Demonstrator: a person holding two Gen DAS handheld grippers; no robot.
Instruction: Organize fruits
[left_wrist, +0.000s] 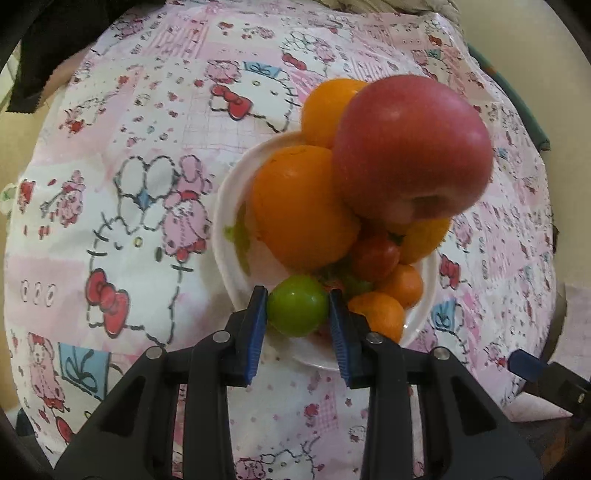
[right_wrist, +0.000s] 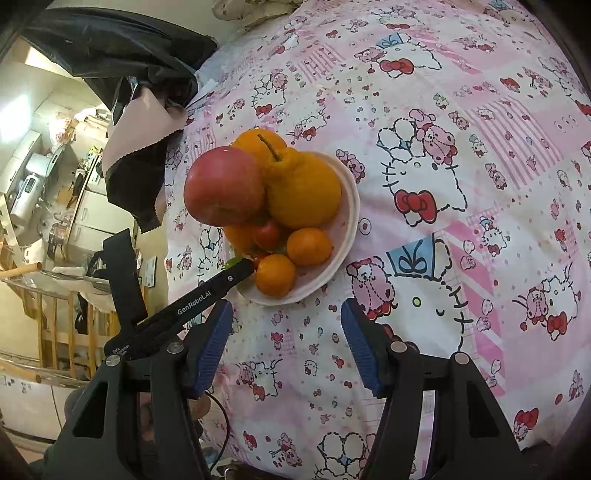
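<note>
A white plate (left_wrist: 221, 206) (right_wrist: 352, 199) on the pink cartoon tablecloth holds a heap of fruit. On top sits a red apple (left_wrist: 413, 147) (right_wrist: 221, 184) beside a big orange (left_wrist: 299, 206) (right_wrist: 303, 188). Lower down lie a red tomato (left_wrist: 376, 258) (right_wrist: 266, 234) and two tangerines (left_wrist: 402, 284) (right_wrist: 308, 245). My left gripper (left_wrist: 297, 292) is shut on a small green fruit (left_wrist: 295, 312) at the plate's near edge, both blue pads touching it. In the right wrist view its finger (right_wrist: 221, 284) reaches in from the left. My right gripper (right_wrist: 286, 321) hangs open over bare cloth just short of the plate.
A black cloth (right_wrist: 110, 48) with a pink lining (right_wrist: 140, 140) hangs off the table's left edge in the right wrist view. Past that edge are the floor and furniture. Open tablecloth (right_wrist: 461, 221) stretches to the right of the plate.
</note>
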